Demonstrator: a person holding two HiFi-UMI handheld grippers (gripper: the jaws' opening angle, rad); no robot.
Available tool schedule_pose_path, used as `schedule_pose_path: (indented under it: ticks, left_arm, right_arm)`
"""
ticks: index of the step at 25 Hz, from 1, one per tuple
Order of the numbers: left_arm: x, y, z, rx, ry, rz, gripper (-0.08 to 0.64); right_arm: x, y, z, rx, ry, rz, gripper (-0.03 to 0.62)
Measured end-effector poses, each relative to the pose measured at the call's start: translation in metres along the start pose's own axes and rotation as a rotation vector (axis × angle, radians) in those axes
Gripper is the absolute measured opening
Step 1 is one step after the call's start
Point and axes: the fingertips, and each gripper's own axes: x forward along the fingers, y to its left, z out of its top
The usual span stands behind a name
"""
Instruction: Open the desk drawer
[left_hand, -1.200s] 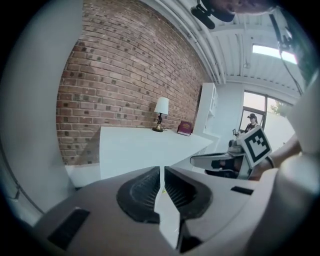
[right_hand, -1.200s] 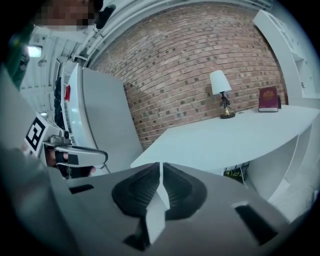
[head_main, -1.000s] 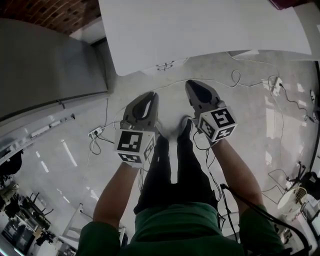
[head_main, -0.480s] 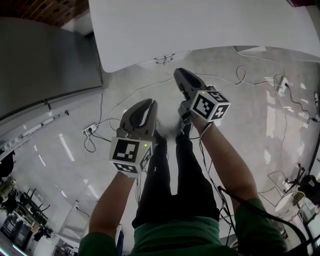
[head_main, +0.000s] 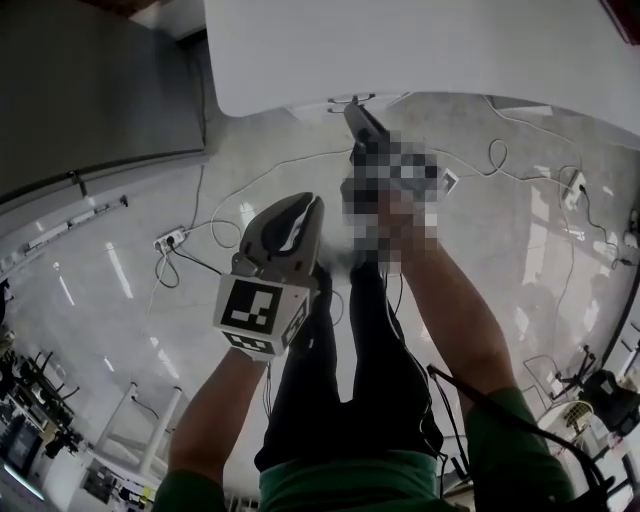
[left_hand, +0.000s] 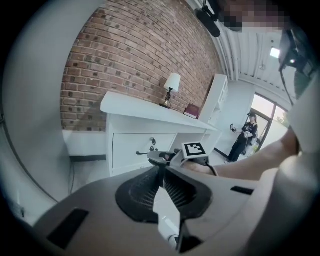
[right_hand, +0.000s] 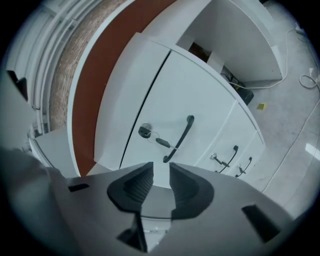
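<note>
The white desk (left_hand: 150, 111) stands against a brick wall. Its top drawer (right_hand: 190, 107) has a dark bar handle (right_hand: 178, 138) and a lock (right_hand: 144, 131) with a key in it. My right gripper (right_hand: 161, 169) is rolled onto its side close in front of that drawer. Its jaws are opening, with nothing between them, and the handle lies just beyond the gap. The head view shows the right gripper (head_main: 356, 116) reaching under the desk edge (head_main: 300, 95). My left gripper (left_hand: 161, 167) hangs back from the desk, its pads together and empty. It sits lower at the left (head_main: 303, 208) in the head view.
Two lower drawers carry their own handles (right_hand: 227, 156) (right_hand: 245, 167). A lamp (left_hand: 171, 84) and a book (left_hand: 191, 110) stand on the desk. Cables (head_main: 250, 190) and a power strip (head_main: 172, 240) lie on the floor. A grey panel (head_main: 90, 100) is at the left. A person (left_hand: 246, 134) stands far off.
The right gripper has moved toward the desk edge and rolled over onto its side. The left gripper has shifted a little lower and stays behind it.
</note>
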Motion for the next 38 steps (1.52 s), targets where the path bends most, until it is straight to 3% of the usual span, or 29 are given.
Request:
schedule_pose_path:
  ticks: [11, 16, 21, 31, 36, 38]
  left_arm:
    - [-0.011, 0.039, -0.021, -0.024, 0.010, 0.047, 0.021]
    - [-0.004, 0.043, -0.030, -0.070, 0.063, 0.037, 0.021]
    - [0.000, 0.041, -0.025, -0.069, 0.021, 0.035, 0.021]
    - [-0.003, 0.040, -0.044, -0.083, 0.079, 0.027, 0.021]
    - [-0.008, 0.041, -0.046, -0.088, 0.077, 0.034, 0.021]
    - [-0.010, 0.044, -0.046, -0.087, 0.071, 0.040, 0.021]
  right_arm:
    - [0.036, -0.033, 0.019, 0.263, -0.241, 0.035, 0.112]
    - [0.042, -0.039, 0.026, 0.276, -0.253, 0.046, 0.110]
    - [0.042, -0.033, 0.032, 0.295, -0.278, 0.077, 0.046]
    - [0.041, -0.036, 0.030, 0.280, -0.262, 0.041, 0.026]
    - [0.038, -0.031, 0.031, 0.289, -0.275, 0.068, 0.026]
    - [0.031, -0.033, 0.023, 0.296, -0.272, 0.044, 0.026]
